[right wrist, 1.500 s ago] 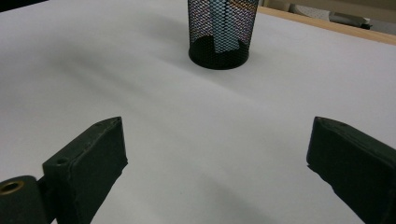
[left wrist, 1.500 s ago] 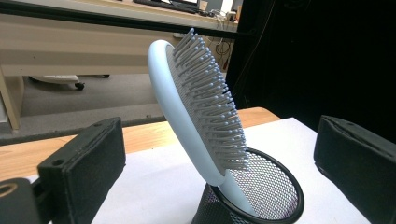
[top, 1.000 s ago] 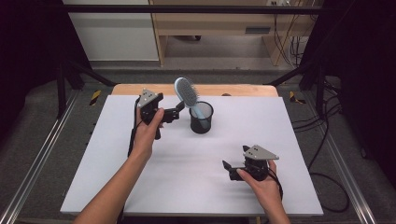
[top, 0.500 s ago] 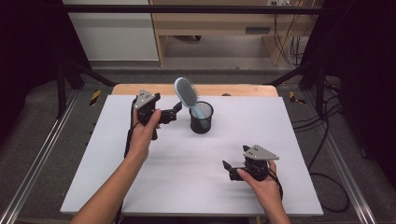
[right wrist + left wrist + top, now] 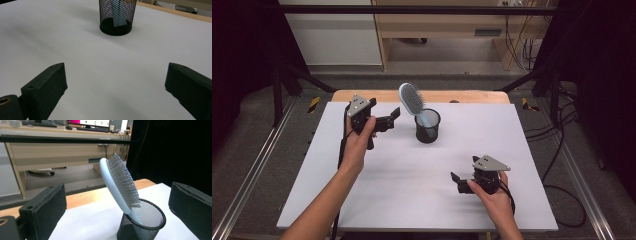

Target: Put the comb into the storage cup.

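While the left claw (image 5: 395, 116) backed slightly toward 9 o'clock, jaws apart, the hairbrush (image 5: 412, 100) stood released in the mesh cup (image 5: 427, 126); right claw (image 5: 455, 180) idle, apart.

A white table (image 5: 362, 200) fronts a wooden desk (image 5: 62, 152) carrying a monitor (image 5: 88, 123)

The left hand-held gripper (image 5: 395, 116) backs off a bit from the hairbrush (image 5: 411, 98), sliding left. Its jaws are spread wide now.
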